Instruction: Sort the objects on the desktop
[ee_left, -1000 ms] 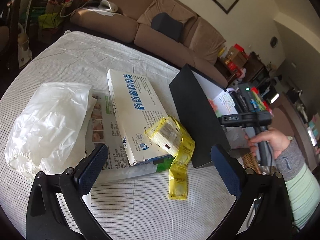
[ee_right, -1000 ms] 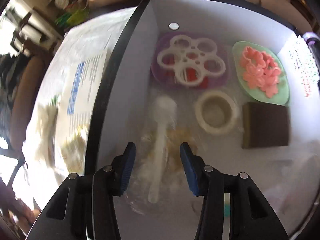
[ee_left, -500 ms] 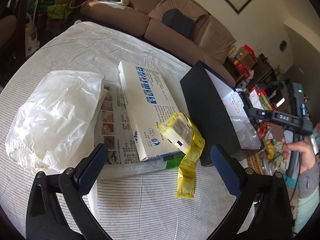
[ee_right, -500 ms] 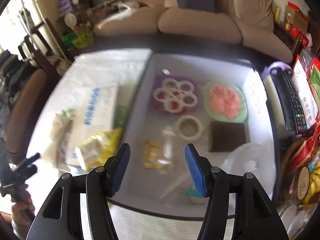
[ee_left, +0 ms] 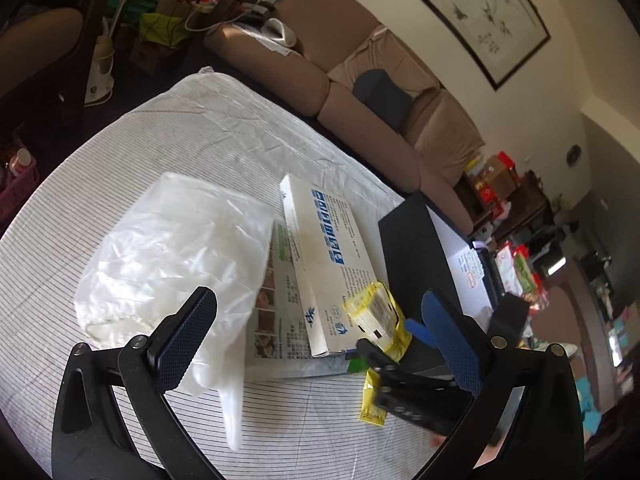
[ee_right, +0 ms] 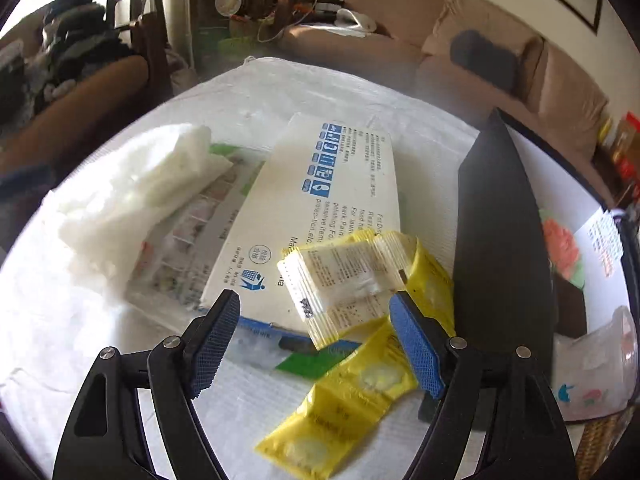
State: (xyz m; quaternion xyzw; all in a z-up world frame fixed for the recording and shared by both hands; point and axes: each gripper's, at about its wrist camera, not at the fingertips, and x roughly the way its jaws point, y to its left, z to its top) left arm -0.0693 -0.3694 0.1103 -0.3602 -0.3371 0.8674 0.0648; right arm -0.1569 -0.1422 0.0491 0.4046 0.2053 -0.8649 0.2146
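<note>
Right tongs [ee_right: 314, 342] hang spread around the yellow sachets [ee_right: 360, 276] on the white carton [ee_right: 320, 208], not yet pinching; left tongs [ee_left: 316, 336] hover spread and empty, nearer the white bag [ee_left: 172, 252]. I'd say sorting is partway: the black box [ee_right: 500, 240] to the right already holds some pieces, though carton, leaflet [ee_left: 276, 292], bag and sachets remain on the desk [ee_left: 120, 168]. The carton carries blue Chinese characters and English scraps like "For laun…"; sachet print is too small to read.
</note>
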